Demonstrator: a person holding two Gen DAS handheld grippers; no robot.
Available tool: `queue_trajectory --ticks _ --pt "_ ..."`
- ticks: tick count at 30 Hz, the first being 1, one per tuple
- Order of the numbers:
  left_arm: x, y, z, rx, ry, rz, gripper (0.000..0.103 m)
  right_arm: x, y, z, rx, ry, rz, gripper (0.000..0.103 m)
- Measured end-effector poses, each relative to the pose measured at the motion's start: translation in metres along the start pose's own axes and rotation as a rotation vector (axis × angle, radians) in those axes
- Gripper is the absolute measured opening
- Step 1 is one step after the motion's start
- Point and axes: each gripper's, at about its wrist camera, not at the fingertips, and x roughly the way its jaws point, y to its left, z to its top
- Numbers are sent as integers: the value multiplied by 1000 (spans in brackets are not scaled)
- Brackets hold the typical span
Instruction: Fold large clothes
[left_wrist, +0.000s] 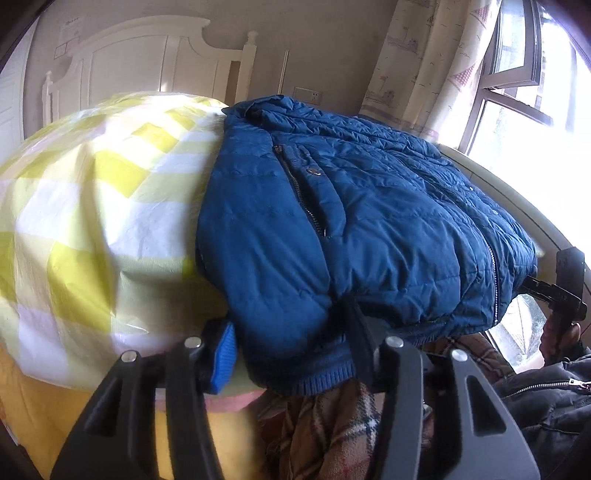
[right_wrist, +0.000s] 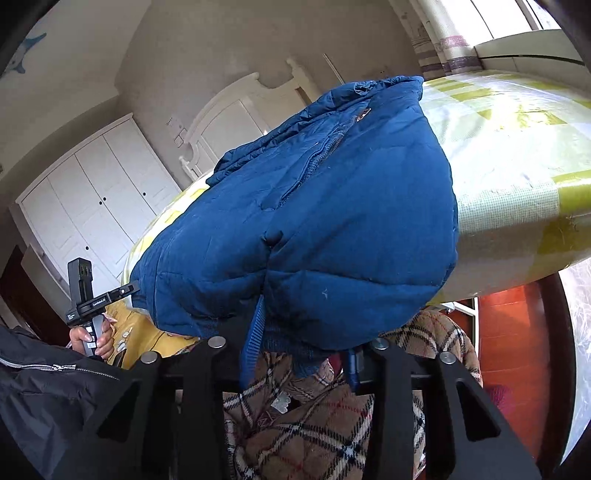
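A blue quilted jacket (left_wrist: 369, 221) lies on the bed with the yellow and white checked cover (left_wrist: 92, 192), its ribbed hem hanging over the near edge. My left gripper (left_wrist: 291, 350) sits at the hem with its jaws apart, the hem lying between and over them. My right gripper (right_wrist: 295, 354) is at the other hem corner of the jacket (right_wrist: 314, 221); the fabric hides its fingertips. The right gripper's body shows in the left view (left_wrist: 561, 291), and the left gripper's body in the right view (right_wrist: 88, 295).
A plaid blanket (right_wrist: 314, 424) hangs below the bed edge. A black jacket sleeve (left_wrist: 546, 398) is at the side. White headboard (left_wrist: 147, 62), white wardrobe (right_wrist: 92, 206), curtain and window (left_wrist: 517, 74) surround the bed.
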Motion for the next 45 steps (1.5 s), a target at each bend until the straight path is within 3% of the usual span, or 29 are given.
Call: queue_trajectory --ticks 4,6,9,11,16,20,28,32,35,39,43,44,45 --pt "-8 -5 3 20 1 21 40 -15 24 -2 -68 -33 -14 15" --pt "-3 0 3 -13 12 26 51 -19 27 0 -70 -38 -22 15" --pt "5 7 1 -81 6 19 79 -13 29 6 -67 -19 -48 19" --pt "9 8 0 -97 4 9 82 -5 26 9 -58 -5 -56 19" --pt "17 9 -1 -107 26 -33 78 3 12 6 4 6 -51 23" --pt "13 8 -1 -99 25 -23 83 -9 12 -3 -10 6 -77 55" --pt "17 5 2 -89 28 -13 94 -8 -2 -2 -20 21 -170 61" --pt "17 3 2 -70 32 3 97 -9 -7 -9 -10 83 -171 64" --pt "16 3 3 -57 26 11 98 -30 -12 -13 -7 26 -234 66" --pt "22 5 7 -79 27 -2 100 -42 -20 3 17 -59 -213 73" --pt "23 4 9 -85 17 -6 100 -15 -11 18 -49 -12 -187 72" --pt "24 4 9 -84 19 -11 99 -8 -9 18 -55 1 -172 68" --pt "23 3 8 -82 17 -27 87 -3 -7 17 -60 4 -175 58"
